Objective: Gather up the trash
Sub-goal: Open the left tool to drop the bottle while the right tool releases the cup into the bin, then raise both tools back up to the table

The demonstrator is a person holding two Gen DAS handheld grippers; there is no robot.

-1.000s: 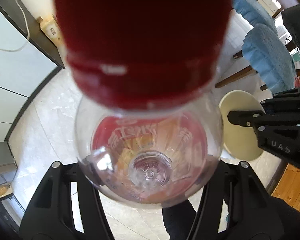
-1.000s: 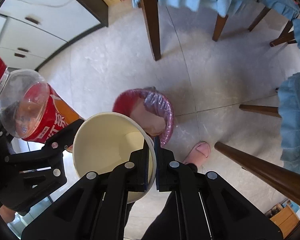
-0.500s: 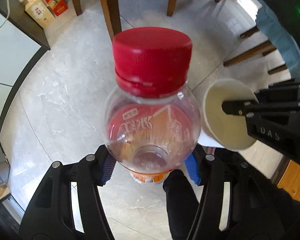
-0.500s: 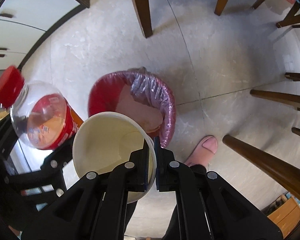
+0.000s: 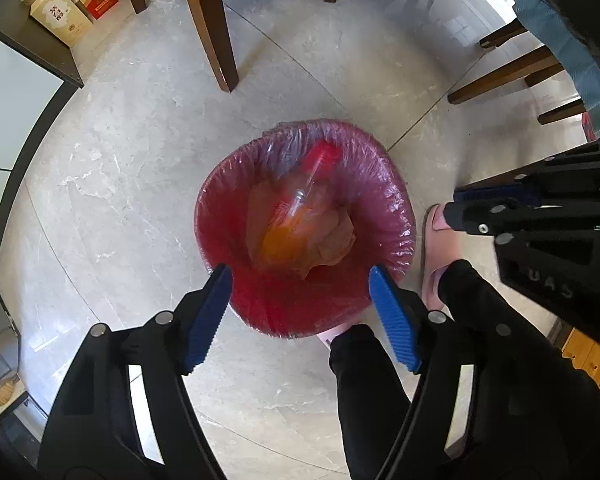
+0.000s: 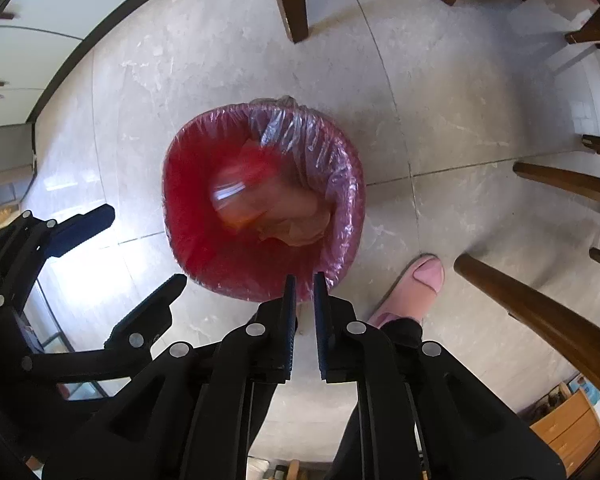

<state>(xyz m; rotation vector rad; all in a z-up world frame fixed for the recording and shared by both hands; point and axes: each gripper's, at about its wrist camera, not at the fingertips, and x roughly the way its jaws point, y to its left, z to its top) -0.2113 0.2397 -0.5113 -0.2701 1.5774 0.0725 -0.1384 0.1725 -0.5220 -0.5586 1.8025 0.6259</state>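
Note:
A red bin lined with a clear bag (image 5: pixel 396 216) (image 6: pixel 352 184) stands on the floor below both grippers. The plastic bottle with a red cap (image 5: pixel 300 204) lies inside it on crumpled paper, blurred in the right wrist view (image 6: pixel 240 192). My left gripper (image 5: pixel 300 280) is open and empty above the bin's near rim. My right gripper (image 6: pixel 302 280) has its jaws a narrow gap apart and holds nothing; it also shows in the left wrist view (image 5: pixel 484 210). The paper cup is not in sight.
Wooden chair and table legs (image 5: pixel 216 28) (image 6: pixel 540 312) stand around the bin. The person's pink slipper (image 5: pixel 440 248) (image 6: pixel 416 288) is just right of it. Cartons (image 5: pixel 76 4) sit by a dark cabinet at the far left.
The left gripper opened and the bottle fell into the bin. The paper cup left the right gripper, whose jaws are slightly parted. Both views now look straight down at the bin.

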